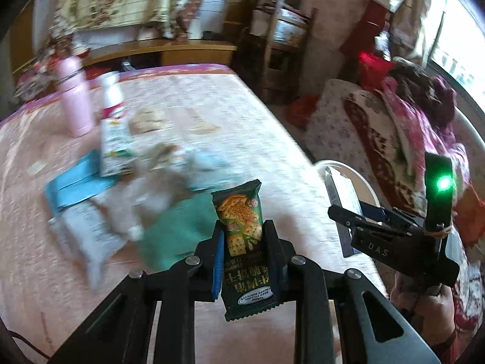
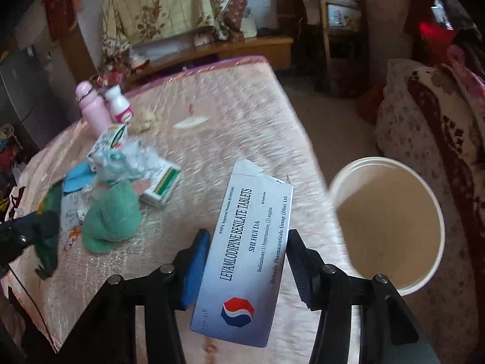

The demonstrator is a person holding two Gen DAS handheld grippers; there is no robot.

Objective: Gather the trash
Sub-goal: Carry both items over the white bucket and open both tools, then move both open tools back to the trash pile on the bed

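Note:
My left gripper point(image 1: 244, 227) is shut on a green biscuit packet point(image 1: 239, 209), held upright above the pink-covered table point(image 1: 272, 139). My right gripper point(image 2: 247, 236) is shut on a white tablet box point(image 2: 245, 257) with a torn-open top, gripped across its width above the table's near right edge. A white bucket point(image 2: 391, 221) stands on the floor just right of the table, open and showing nothing inside. In the left wrist view the right gripper point(image 1: 336, 215) with its box hangs near the bucket rim point(image 1: 342, 166). A pile of litter point(image 2: 127, 160) lies on the table's left half.
In the pile lie a green cloth point(image 2: 112, 218), crumpled wrapping, a blue paper point(image 2: 75, 179) and a green-and-white carton point(image 2: 160, 188). Behind it stand a pink bottle point(image 2: 92, 109) and a white bottle point(image 2: 119, 106). Bedding point(image 2: 439, 127) rises right of the bucket.

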